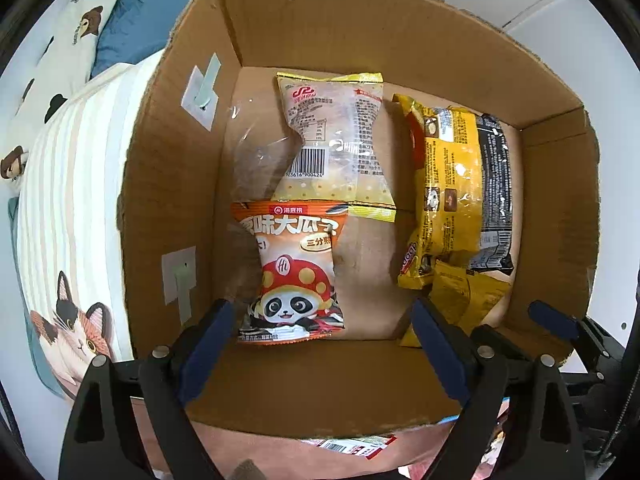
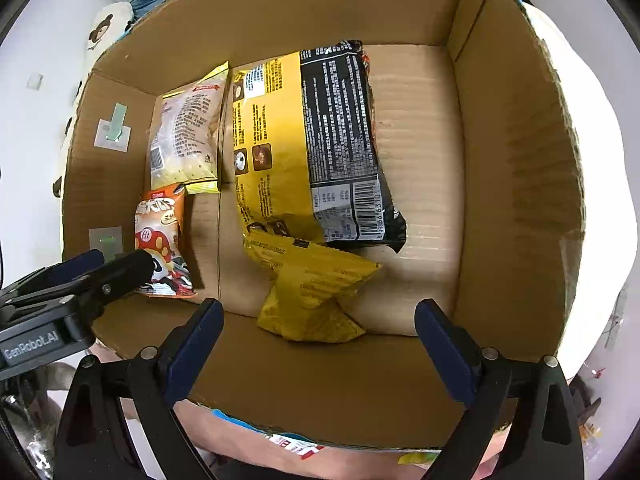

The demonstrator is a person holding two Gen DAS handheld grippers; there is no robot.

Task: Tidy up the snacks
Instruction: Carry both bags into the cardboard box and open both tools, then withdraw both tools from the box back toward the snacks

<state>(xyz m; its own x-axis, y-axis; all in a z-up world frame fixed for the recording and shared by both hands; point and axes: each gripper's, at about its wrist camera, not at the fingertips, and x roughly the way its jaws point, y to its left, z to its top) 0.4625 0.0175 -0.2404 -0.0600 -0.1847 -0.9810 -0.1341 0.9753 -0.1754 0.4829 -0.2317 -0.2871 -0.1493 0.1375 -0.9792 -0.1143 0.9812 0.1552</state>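
Nearest in the left wrist view, the left gripper (image 1: 324, 344) hangs over the near wall of the brown cardboard box (image 1: 320, 384), its blue-padded fingers (image 1: 208, 340) spread wide with nothing pressed between them. Just past them, at about 7 o'clock on the box floor, lies the orange sunflower-seed packet with a panda picture (image 1: 290, 272), flat and face up, free of the pads; it reads as a packet just set down.

In the right wrist view the right gripper (image 2: 318, 344) is likewise wide open and empty, pointing down into the box. Directly ahead of it, at about 6 o'clock on the floor, sits the small crumpled yellow foil packet (image 2: 312, 292), its upper edge touching the bag beyond.

Further in, at about 12 o'clock in that view, lies the large yellow-and-black plastic noodle bag (image 2: 308, 148), back side up with its barcode showing. To its left, at about 10 o'clock, the pale translucent packet with yellow ends (image 2: 186, 136) rests along the far-left corner, its near end just touching the orange packet.

The snacks lie in two rough columns, left and right, probably so that each hand fills its own side. The floor at 3 o'clock is bare, leaving room for more.

Beyond the left wall, a striped cushion with a cat picture (image 1: 68, 240) lies beside the box.
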